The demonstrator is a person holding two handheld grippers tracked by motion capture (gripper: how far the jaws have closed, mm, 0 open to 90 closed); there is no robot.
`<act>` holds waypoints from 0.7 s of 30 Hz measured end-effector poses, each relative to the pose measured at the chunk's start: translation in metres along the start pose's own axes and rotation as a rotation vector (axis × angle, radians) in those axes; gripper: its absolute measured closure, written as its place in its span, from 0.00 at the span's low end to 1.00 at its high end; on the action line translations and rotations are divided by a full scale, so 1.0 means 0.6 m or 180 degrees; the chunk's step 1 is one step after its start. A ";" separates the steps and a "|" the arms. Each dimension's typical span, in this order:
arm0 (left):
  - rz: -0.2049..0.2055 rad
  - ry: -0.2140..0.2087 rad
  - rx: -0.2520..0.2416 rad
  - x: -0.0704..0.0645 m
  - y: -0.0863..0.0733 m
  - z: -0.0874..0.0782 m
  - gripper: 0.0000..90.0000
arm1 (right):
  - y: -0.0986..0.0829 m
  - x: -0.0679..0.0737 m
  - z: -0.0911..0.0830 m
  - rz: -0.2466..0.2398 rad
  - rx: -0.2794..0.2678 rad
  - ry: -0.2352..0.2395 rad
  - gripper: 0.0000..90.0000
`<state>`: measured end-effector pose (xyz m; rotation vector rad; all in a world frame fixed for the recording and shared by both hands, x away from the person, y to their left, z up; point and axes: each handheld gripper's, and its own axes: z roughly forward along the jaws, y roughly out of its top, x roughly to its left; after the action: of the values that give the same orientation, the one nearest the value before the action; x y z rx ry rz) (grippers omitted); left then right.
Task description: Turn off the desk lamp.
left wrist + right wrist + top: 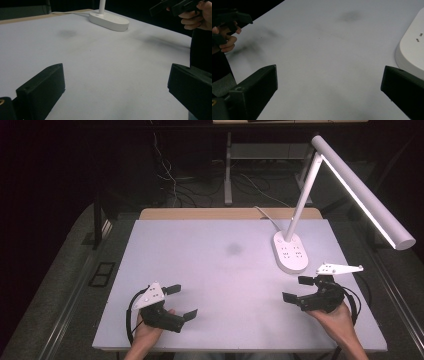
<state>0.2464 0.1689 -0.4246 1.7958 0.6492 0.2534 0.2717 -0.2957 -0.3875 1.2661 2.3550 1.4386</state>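
Currently both jaws stand released: left gripper (pixel 179 301) and right gripper (pixel 296 289) hover empty over the white table (pixel 220 285). No task object is identifiable. Hazard: the right gripper, near the desk lamp (pixel 290 251), could knock its base.

From the right claw's camera, my view of the lamp base (pixel 412 53) is cut off by the right edge. A faint dark smudge (pixel 233 249) on the bench (pixel 215 320) is too blurred to identify. My forearms leave the high view at the bottom.
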 end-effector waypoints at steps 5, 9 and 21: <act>0.0005 -0.0003 0.0008 0.001 0.000 0.000 0.00 | 0.013 -0.008 0.002 -0.0020 0.0071 0.0028 0.01; 0.0008 0.0005 0.0013 0.000 0.000 0.000 0.00 | 0.023 -0.014 0.000 -0.0014 0.0084 0.0033 0.01; 0.0000 0.0025 0.0008 0.001 -0.001 -0.002 0.00 | 0.058 -0.033 -0.008 -0.0050 0.0112 0.0011 0.01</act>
<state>0.2461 0.1705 -0.4246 1.7980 0.6555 0.2599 0.3030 -0.3057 -0.3642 1.2514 2.3972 1.4021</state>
